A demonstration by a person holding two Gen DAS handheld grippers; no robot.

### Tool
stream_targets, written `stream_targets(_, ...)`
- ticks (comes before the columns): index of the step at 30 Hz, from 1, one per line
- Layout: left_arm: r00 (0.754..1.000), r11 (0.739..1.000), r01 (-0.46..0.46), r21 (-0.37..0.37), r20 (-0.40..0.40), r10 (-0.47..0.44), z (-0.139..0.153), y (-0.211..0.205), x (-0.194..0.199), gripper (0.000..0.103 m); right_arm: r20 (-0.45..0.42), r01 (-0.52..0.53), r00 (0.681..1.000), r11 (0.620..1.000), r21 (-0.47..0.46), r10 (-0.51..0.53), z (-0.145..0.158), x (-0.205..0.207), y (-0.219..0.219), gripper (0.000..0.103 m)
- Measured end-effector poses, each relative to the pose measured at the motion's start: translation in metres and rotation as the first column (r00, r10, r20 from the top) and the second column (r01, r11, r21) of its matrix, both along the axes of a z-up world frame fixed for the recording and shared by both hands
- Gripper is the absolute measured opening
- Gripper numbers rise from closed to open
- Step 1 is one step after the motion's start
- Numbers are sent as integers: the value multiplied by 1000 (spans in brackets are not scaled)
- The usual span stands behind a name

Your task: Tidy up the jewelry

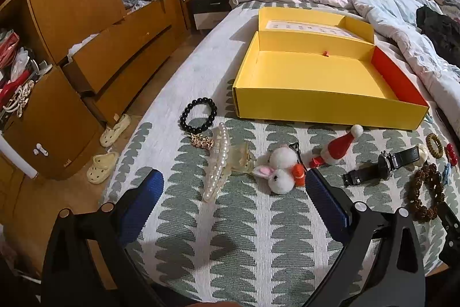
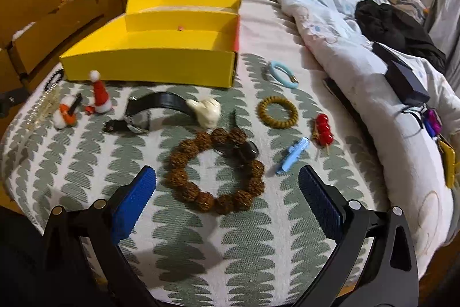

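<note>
A: Left wrist view first. What do the fingers show?

B: The left gripper (image 1: 234, 186) is spread wide and holds nothing. The pearl hair clip (image 1: 216, 163) lies between the fingers, nearer the left one, and the bunny pom-pom clip (image 1: 280, 170) sits just inside the right fingertip. Past the tips is the black bead bracelet (image 1: 199, 114); further ahead stands the yellow box (image 1: 322, 102), open. The Santa hat clip (image 1: 339, 147) and the wristwatch (image 1: 382, 164) lie beyond the right finger.

A: And the right wrist view?

B: The right gripper (image 2: 227, 183) is also released and grips nothing. The brown seed bracelet (image 2: 217, 173) lies between its fingers, just ahead of the tips. The blue clip (image 2: 293, 154) is near the right fingertip, with the red berry pin (image 2: 324, 130) and mustard ring (image 2: 278, 112) beyond. The same box sits far ahead to the left.
</note>
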State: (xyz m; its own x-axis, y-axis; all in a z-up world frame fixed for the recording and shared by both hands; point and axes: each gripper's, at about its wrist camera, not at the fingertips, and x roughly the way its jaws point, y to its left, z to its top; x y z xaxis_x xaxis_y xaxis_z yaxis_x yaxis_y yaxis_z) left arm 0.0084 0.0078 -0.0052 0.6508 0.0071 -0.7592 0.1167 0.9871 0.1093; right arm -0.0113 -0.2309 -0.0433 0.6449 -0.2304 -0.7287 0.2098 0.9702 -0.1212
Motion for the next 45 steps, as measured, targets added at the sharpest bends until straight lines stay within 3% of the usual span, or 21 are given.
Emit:
stream_targets(3,1000,1000,-5,-16,-27,4,-2,3,5,97,21,-39,999,998,39,38,3,1,1,99)
stream_targets(5,999,1000,-20,-12,-47,20,-5,6,11,97,17,-78,997,988,130,77,2,3,-3,97)
stream_targets(7,996,999,-42,-10,-73,41,-9,10,18,97,16,-86,996,982,170,84,0,5,-8,90)
stream_targets(17,983,993,-97,-69,-164,85,-15,32,46,97,-45,-118,991,975,190,129,-18,33,-10,64)
stream_targets(21,974,986,-88,-139,-221,55,-17,44,61,97,-73,-138,985,971,194,154,-28,42,0,58)
stream_targets(28,967,992,-60,-111,-255,30,-23,43,68,96,-101,-145,982,977,159,162,-38,43,6,54)
stream_targets(32,957,995,-64,-73,-287,40,-32,41,76,72,-106,-134,983,978,159,152,-40,44,3,48)
stream_targets(35,947,994,-64,-88,-321,33,-38,40,82,71,-109,-137,982,979,152,154,-41,45,4,48)
stream_targets(38,951,994,-45,-98,-310,13,-34,36,82,73,-97,-144,983,980,136,158,-38,44,5,48)
stream_targets(40,953,993,-36,-110,-302,1,-32,34,82,81,-90,-139,985,983,119,150,-36,43,5,48)
stream_targets(45,953,994,-27,-108,-301,-7,-32,27,86,81,-101,-138,983,980,145,153,-39,44,2,48)
